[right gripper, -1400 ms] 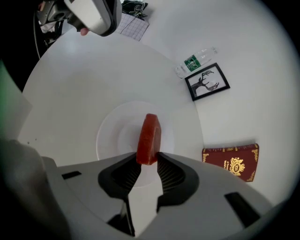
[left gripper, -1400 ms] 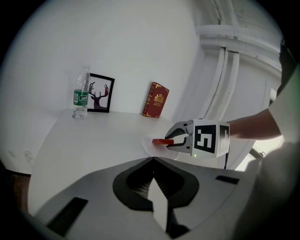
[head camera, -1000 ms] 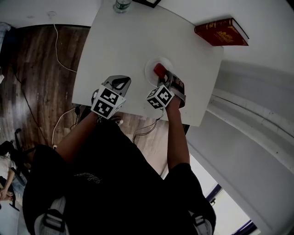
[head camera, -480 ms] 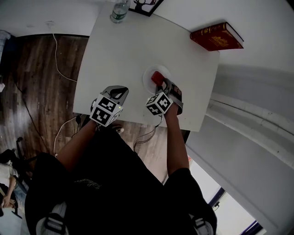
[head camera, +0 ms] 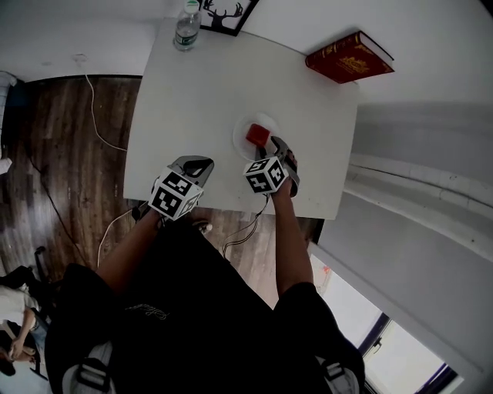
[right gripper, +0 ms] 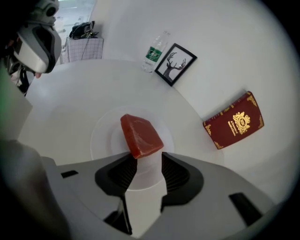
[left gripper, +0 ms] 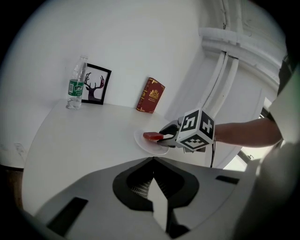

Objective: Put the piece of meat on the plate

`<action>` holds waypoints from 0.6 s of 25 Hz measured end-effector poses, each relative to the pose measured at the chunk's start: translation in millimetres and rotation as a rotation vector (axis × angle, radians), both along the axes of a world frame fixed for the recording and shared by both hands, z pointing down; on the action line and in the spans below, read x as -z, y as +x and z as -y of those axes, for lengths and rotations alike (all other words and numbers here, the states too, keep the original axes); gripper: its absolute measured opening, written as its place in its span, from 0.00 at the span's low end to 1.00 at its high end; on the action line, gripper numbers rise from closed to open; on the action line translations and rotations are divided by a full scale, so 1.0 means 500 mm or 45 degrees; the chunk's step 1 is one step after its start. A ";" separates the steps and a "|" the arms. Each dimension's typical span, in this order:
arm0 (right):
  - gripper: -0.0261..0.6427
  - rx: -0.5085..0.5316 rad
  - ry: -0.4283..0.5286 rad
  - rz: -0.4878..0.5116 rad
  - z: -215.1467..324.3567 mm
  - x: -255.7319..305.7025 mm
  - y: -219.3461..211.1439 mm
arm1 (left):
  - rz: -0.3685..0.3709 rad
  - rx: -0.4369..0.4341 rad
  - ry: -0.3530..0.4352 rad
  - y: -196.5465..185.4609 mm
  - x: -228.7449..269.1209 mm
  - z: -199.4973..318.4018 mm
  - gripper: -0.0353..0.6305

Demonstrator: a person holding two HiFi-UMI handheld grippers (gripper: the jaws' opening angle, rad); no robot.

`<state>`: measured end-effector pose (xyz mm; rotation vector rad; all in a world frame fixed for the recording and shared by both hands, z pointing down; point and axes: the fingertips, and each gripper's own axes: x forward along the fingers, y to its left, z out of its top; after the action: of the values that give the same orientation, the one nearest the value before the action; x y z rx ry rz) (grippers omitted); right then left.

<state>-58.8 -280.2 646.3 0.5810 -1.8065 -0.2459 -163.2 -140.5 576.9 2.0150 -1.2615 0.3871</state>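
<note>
The red piece of meat lies on the small white plate near the table's front edge. My right gripper is right behind it. Its jaws have just been opening and now stand open, with the meat's near end at their tips and neither pad pressing on it. In the head view the meat rests on the plate just ahead of the right gripper. My left gripper hovers to the left over the table edge, shut and empty. The left gripper view shows the meat from the side.
A dark red book stands at the far right of the white table. A water bottle and a framed deer picture are at the back. A white wall and pipes run along the right; wooden floor with cables lies left.
The meat, gripped and tilted a second ago, now lies flat on the plate. The right gripper's jaws have opened and its wrist has rolled. The left gripper has barely moved.
</note>
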 end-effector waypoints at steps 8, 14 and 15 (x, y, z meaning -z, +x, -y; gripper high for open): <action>0.30 -0.162 -0.082 0.140 -0.015 0.010 0.034 | 0.022 -0.050 0.008 0.030 0.020 -0.015 0.06; 0.30 -0.229 -0.075 0.253 -0.037 0.028 0.052 | 0.035 -0.077 0.021 0.059 0.034 -0.030 0.06; 0.30 -0.237 -0.073 0.274 -0.044 0.033 0.057 | 0.041 -0.083 0.022 0.066 0.036 -0.033 0.06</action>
<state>-30.4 -258.4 630.0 0.7531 -1.9442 -0.0048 -130.4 -123.9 558.9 2.0758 -1.2248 0.4428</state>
